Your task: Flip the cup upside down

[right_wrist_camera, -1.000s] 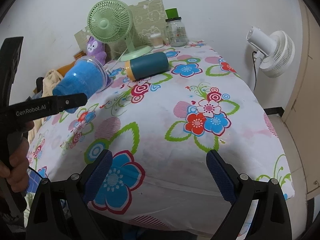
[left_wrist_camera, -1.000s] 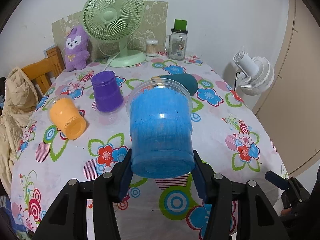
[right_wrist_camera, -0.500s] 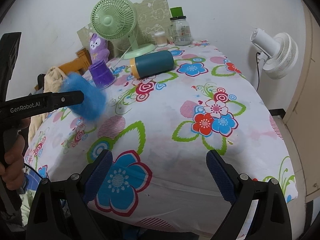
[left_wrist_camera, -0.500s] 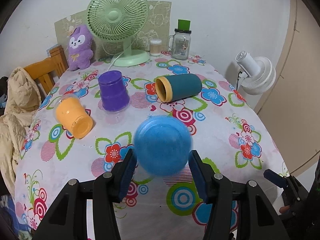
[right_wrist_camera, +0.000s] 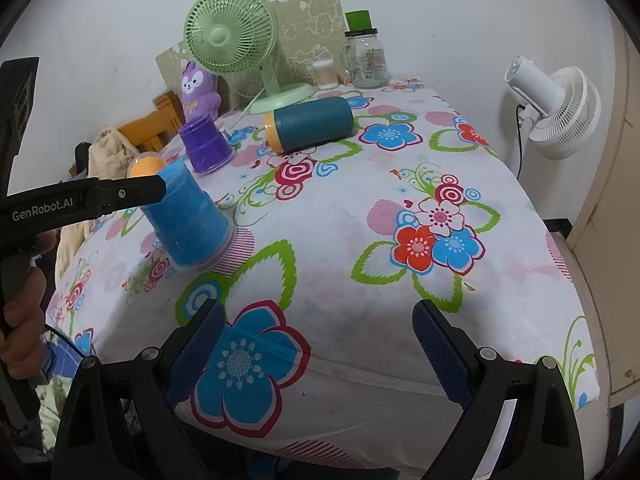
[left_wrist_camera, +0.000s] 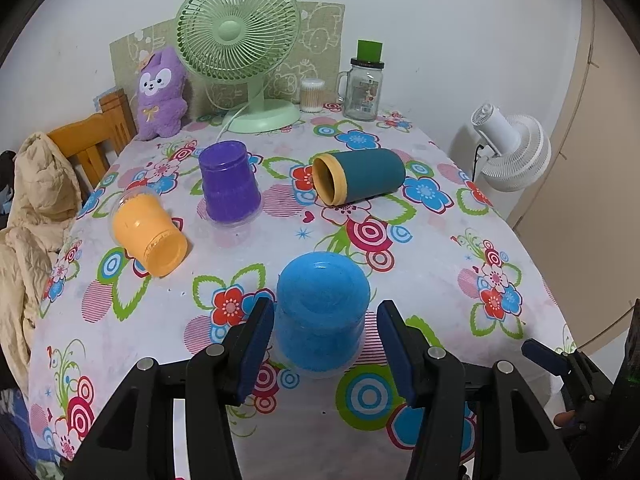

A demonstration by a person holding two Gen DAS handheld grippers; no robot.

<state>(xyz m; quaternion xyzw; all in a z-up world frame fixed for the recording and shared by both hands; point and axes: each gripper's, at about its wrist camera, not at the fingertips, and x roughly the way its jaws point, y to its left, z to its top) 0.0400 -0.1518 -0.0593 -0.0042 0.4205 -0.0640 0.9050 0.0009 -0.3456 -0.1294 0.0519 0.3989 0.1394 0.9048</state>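
A blue cup (left_wrist_camera: pixel 322 312) stands upside down on the flowered tablecloth, rim down; it also shows in the right wrist view (right_wrist_camera: pixel 186 216). My left gripper (left_wrist_camera: pixel 326 344) is open around it, with a gap between each pad and the cup's sides. My right gripper (right_wrist_camera: pixel 320 348) is open and empty above the table's near edge. A purple cup (left_wrist_camera: pixel 229 182) stands upside down further back. An orange cup (left_wrist_camera: pixel 148 234) and a teal cup with a yellow rim (left_wrist_camera: pixel 358 176) lie on their sides.
A green desk fan (left_wrist_camera: pixel 240 48), a purple plush toy (left_wrist_camera: pixel 162 94), a glass jar with a green lid (left_wrist_camera: pixel 362 80) and a cotton-swab pot (left_wrist_camera: pixel 312 94) stand at the back. A wooden chair with a beige jacket (left_wrist_camera: pixel 36 200) is left. A white floor fan (left_wrist_camera: pixel 512 152) is right.
The blue cup went from tilted in my left gripper's grip to upside down on the table. The left jaws have opened and let go. The right gripper stayed put.
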